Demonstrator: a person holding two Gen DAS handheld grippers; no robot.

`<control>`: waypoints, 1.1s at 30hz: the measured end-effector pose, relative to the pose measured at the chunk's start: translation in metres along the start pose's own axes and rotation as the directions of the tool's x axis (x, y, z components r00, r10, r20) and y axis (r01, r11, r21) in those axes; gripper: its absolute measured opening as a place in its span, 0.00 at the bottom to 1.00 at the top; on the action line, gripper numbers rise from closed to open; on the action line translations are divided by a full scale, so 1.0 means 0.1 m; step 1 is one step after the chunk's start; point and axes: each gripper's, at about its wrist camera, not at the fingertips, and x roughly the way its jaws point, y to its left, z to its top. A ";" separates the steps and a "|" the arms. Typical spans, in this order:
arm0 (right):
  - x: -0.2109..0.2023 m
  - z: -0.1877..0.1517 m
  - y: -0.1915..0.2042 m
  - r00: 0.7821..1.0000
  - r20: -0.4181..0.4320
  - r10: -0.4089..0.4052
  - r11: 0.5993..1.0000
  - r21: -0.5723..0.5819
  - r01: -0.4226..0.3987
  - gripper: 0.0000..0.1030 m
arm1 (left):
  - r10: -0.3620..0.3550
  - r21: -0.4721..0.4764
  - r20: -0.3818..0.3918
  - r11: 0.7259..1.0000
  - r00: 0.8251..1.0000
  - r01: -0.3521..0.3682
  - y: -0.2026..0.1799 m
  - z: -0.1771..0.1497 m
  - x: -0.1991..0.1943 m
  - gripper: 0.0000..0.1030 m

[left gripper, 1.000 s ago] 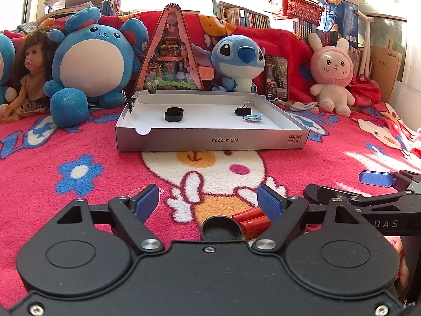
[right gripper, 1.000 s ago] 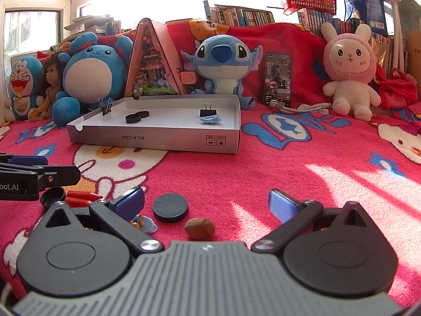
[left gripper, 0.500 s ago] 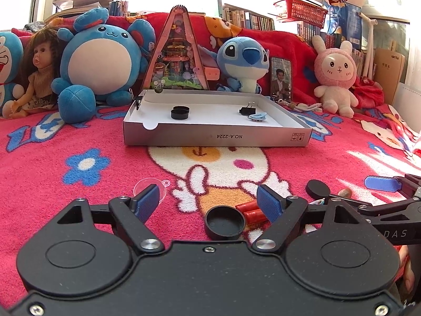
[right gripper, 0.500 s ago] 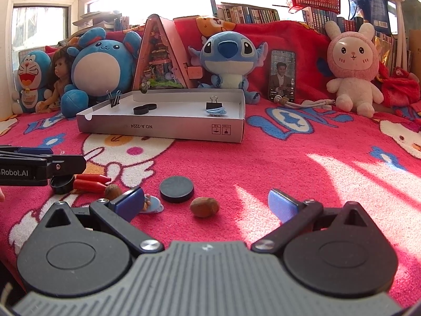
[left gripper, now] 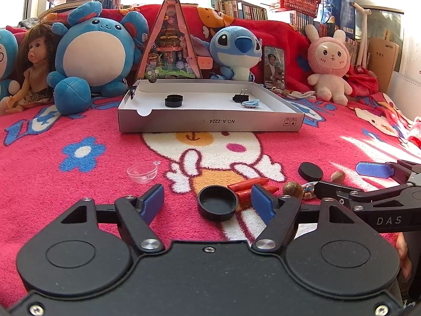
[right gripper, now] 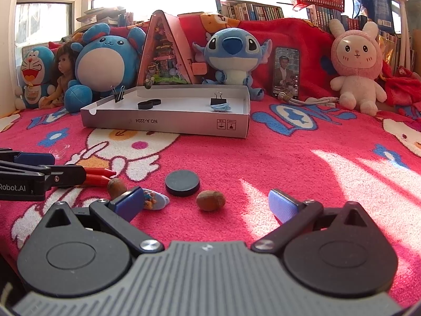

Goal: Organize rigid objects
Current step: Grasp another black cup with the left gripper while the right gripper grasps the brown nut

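A black round cap (left gripper: 217, 206) lies open side up on the red blanket, between the fingers of my left gripper (left gripper: 208, 202). Its jaws are closing and the blue pads stand clear of the cap on both sides. Two red crayons (left gripper: 248, 184) lie just behind the cap, by the right fingertip. My right gripper (right gripper: 206, 204) is open and low over the blanket. A brown nut (right gripper: 210, 200) sits between its fingertips, untouched, with a black disc (right gripper: 182, 183) just beyond. A second nut (right gripper: 116, 186) and a small cartoon charm (right gripper: 154, 201) lie by its left pad (right gripper: 129, 204).
A shallow white box (left gripper: 210, 125) stands further back, holding black caps (left gripper: 173, 100), a binder clip (left gripper: 240, 97) and a small blue piece (left gripper: 251, 103). A clear plastic cup (left gripper: 143, 171) lies to the left. Plush toys, a doll and a phone line the back.
The left gripper's fingers have drawn closer together, and the black cap now shows whole between them. The right wrist view shifted slightly; its fingers stay equally wide.
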 end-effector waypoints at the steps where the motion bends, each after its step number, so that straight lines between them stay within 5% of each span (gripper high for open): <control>1: -0.01 0.00 0.00 1.000 0.004 0.009 1.000 -0.002 -0.009 1.00 | -0.001 -0.002 -0.002 1.000 1.000 0.001 0.00 0.00 0.00 0.64; 14: -0.08 0.01 -0.02 0.999 0.032 0.043 0.999 0.024 -0.044 0.98 | -0.020 -0.027 -0.010 0.999 1.000 0.020 0.02 0.00 -0.05 0.43; 21: -0.14 0.04 -0.07 0.997 0.069 -0.025 0.999 0.042 0.023 0.76 | -0.029 -0.023 -0.019 0.999 0.999 0.028 0.00 0.01 -0.02 0.40; 33: -0.03 -0.03 0.00 0.999 -0.018 -0.030 1.000 -0.002 0.030 0.32 | -0.026 -0.017 -0.031 1.000 0.999 0.025 -0.04 0.01 0.00 0.30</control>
